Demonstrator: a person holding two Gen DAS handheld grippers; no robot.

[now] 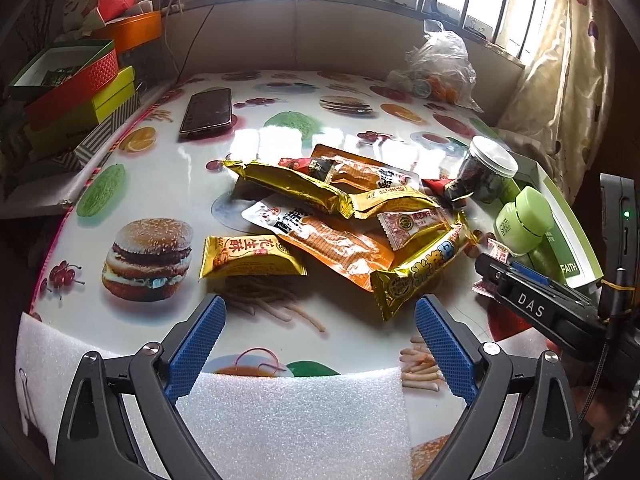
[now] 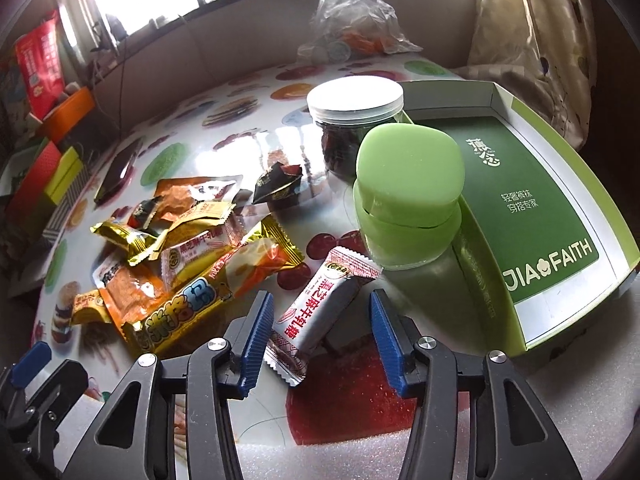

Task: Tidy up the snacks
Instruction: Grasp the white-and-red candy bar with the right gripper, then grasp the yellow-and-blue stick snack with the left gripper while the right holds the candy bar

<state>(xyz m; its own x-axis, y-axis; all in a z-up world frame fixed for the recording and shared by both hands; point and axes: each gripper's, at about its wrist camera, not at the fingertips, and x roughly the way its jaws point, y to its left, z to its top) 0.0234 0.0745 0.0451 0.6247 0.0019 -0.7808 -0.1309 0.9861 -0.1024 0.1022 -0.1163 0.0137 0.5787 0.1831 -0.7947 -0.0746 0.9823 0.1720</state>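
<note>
Glossy table [image 1: 192, 184] with food-print cover. Green-and-white shallow box [image 2: 560, 264] marked "JIA FAITH" at its right edge; pale green lidded jar [image 2: 408, 200] just beside it. Gold snack wrappers piled mid-table [image 1: 320, 216]. White-and-red candy wrapper [image 2: 320, 312] lies between right gripper [image 2: 318, 344] pads, jaws part-open, left pad touching or nearly so, right pad clear. Left gripper [image 1: 320, 344] wide open, empty.

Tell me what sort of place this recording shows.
Probably a home, at a table by a window: a food-print tablecloth, a smartphone, stacked gift boxes and a curtain beside barred window panes.
</note>
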